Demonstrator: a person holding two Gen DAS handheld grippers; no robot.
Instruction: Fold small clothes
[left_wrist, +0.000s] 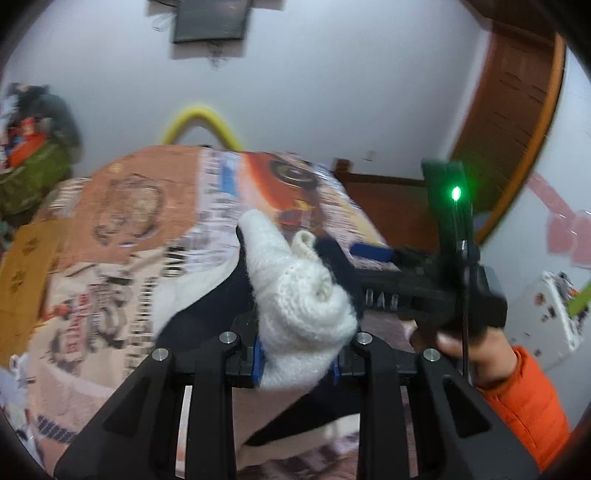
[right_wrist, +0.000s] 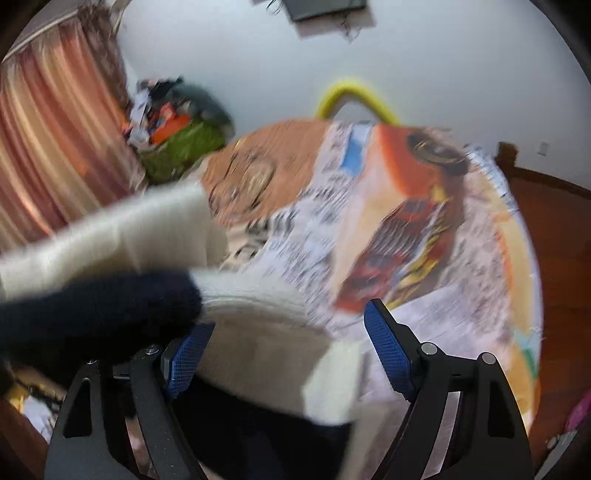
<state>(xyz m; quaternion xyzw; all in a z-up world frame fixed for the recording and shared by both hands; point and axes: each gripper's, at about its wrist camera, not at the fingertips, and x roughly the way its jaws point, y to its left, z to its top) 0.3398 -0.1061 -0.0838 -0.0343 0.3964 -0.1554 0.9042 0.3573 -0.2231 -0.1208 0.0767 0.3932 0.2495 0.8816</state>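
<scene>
A white and navy knitted garment (left_wrist: 299, 295) is clamped in the left tool (left_wrist: 297, 360), probably lifted for folding above the bed (left_wrist: 110, 229); the right tool (right_wrist: 286, 354) is spread open.

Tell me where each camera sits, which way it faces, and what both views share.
Left wrist: on the left gripper, facing across the printed blanket; its fingers pinch a white-and-navy knit garment; the right gripper and hand show.
Right wrist: on the right gripper, open, facing the blanket, the garment beside it.
Shared: blanket, garment, yellow hoop.
</scene>
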